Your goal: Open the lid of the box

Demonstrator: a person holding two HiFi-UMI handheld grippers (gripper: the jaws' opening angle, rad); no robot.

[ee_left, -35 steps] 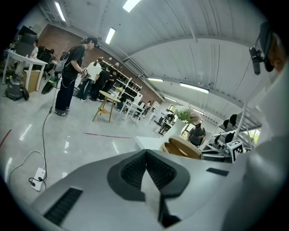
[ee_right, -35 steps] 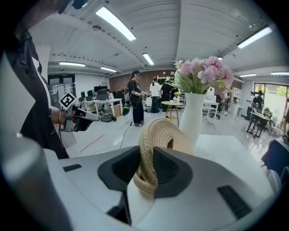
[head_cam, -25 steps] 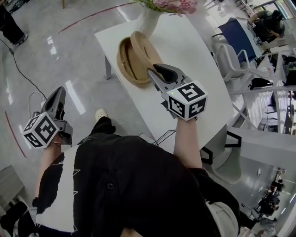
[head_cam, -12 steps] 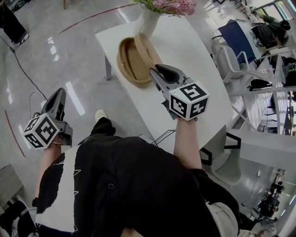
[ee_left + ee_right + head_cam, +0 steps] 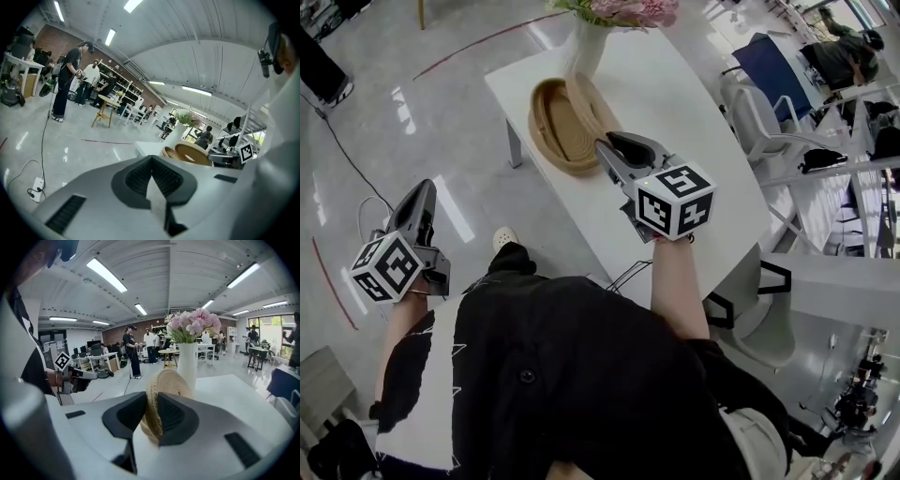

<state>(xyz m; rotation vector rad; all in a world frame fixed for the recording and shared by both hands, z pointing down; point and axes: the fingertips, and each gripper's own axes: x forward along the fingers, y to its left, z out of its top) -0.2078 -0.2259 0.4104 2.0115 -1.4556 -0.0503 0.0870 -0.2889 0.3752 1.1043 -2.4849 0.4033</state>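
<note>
As seen from the head, looks steeply down on a white table with a round woven box near its front left edge, open at the top, just in front of a white vase of pink flowers. On the box's right, flat woven lid up on edge and tilted, close against the box's rim; touching or not, cannot tell. Right gripper reaching over the table, jaws clamped on the near edge of the lid, marker cube toward the body. Left gripper well apart from the table, out over the shiny floor on the left, jaws pressed together on nothing. Near it on the floor, a white shoe and a loop of cable. When looked at through the left gripper view, shows the left gripper with ribbed pads meeting at the tip and nothing between them. Beyond, across the floor, the table's corner, the box and the upright lid, with the right gripper at the lid's right edge. People far off at the left. Through the right gripper view, right gripper closed tight on the lid, coiled rim sandwiched between both dark pads and rising above them. Vase and flowers right behind, table stretching off to the right, left gripper off at the left, apart from the table.
</note>
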